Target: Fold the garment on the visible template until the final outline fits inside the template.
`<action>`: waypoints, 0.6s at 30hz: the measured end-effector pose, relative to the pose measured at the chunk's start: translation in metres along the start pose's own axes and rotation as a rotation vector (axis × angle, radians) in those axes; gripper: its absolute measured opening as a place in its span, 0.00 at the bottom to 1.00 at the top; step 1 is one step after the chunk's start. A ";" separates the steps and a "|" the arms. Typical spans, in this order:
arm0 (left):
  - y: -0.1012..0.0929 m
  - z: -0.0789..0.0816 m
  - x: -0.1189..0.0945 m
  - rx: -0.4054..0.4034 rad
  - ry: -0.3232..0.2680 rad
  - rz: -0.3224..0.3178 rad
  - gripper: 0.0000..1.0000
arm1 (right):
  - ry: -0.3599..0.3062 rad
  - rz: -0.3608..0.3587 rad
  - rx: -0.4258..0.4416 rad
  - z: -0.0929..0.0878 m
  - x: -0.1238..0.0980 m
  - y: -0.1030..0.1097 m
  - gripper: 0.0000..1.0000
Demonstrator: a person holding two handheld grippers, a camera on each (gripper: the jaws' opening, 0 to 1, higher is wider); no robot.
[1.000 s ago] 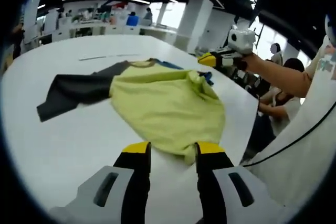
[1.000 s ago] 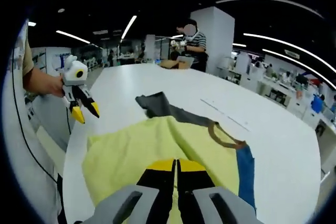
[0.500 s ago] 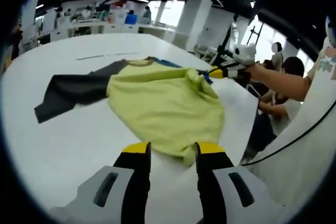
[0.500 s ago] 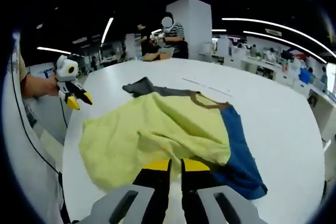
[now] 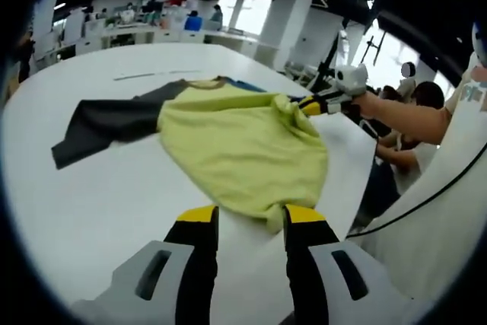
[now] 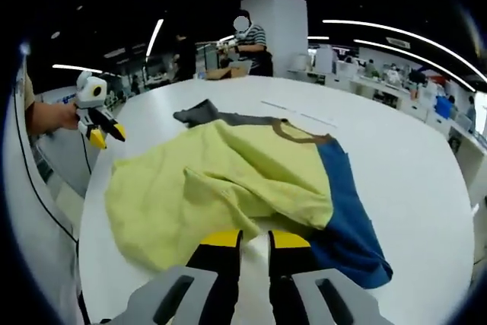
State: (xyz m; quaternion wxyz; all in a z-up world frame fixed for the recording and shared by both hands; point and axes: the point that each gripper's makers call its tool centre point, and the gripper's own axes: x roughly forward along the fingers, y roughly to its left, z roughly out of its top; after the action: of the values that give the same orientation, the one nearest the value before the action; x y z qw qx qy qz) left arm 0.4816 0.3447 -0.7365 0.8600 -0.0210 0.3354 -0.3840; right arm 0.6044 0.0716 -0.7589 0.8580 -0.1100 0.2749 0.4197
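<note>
A shirt (image 5: 236, 142) lies crumpled on the white tabletop (image 5: 99, 195), with its yellow body bunched in folds, one grey sleeve (image 5: 106, 123) stretched out flat to the side, and a blue sleeve (image 6: 346, 218) on the other side. A brown collar (image 6: 293, 133) shows at the far edge of the yellow part.

The left gripper (image 5: 247, 215) hovers low over the tabletop at the near hem of the shirt. Its fingers (image 5: 199, 222) stand apart and hold nothing; the hem lies just between their yellow tips.

The right gripper (image 6: 253, 240) is at the opposite edge, where yellow meets blue. Its fingers (image 6: 221, 243) are a little apart, and I think they are not pinching the cloth, though the edge is very near them. In the left gripper view it reaches in from the side, held by a hand (image 5: 365, 100), with its tips at the bunched cloth.

A thin line (image 5: 144, 76) is marked on the tabletop beyond the shirt. A person (image 6: 251, 43) stands at the far end of the tabletop.
</note>
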 end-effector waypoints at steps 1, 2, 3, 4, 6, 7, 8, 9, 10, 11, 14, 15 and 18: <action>0.000 0.000 0.000 0.000 0.000 0.002 0.31 | 0.002 0.005 -0.001 0.000 0.001 0.000 0.09; 0.000 0.000 0.000 -0.001 0.000 0.003 0.31 | 0.005 0.009 -0.003 -0.001 0.002 0.000 0.09; 0.000 -0.001 0.000 -0.001 0.001 0.004 0.31 | 0.007 0.016 -0.011 -0.001 0.003 0.001 0.09; 0.001 -0.001 0.000 -0.003 0.003 0.006 0.31 | 0.006 0.023 -0.014 -0.001 0.003 0.002 0.09; 0.001 -0.003 0.000 -0.006 0.009 0.008 0.31 | -0.001 0.036 -0.023 0.001 0.004 0.003 0.08; 0.001 -0.005 0.000 -0.009 0.014 0.007 0.31 | -0.006 0.043 -0.027 0.002 0.005 0.004 0.06; 0.001 -0.006 0.001 -0.009 0.018 0.006 0.30 | -0.007 0.047 -0.027 0.003 0.006 0.005 0.05; 0.001 -0.008 0.001 -0.010 0.022 0.006 0.30 | -0.007 0.051 -0.032 0.003 0.007 0.006 0.03; 0.001 -0.009 0.001 -0.014 0.027 0.004 0.31 | -0.005 0.053 -0.034 0.003 0.008 0.006 0.02; 0.001 -0.010 0.002 -0.017 0.029 0.004 0.30 | -0.002 0.054 -0.036 0.002 0.008 0.006 0.01; 0.000 -0.013 0.003 -0.031 0.034 0.000 0.30 | -0.003 0.060 -0.042 0.002 0.008 0.007 0.00; 0.000 -0.015 0.004 -0.032 0.037 0.000 0.30 | -0.004 0.059 -0.047 0.002 0.007 0.007 0.00; 0.000 -0.020 0.008 -0.027 0.057 0.001 0.28 | -0.004 0.063 -0.048 0.002 0.007 0.007 0.00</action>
State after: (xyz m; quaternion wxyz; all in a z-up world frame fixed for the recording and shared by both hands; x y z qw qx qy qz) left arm 0.4732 0.3437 -0.7563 0.8499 -0.0215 0.3648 -0.3796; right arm 0.6028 0.0811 -0.7610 0.8419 -0.1212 0.2665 0.4532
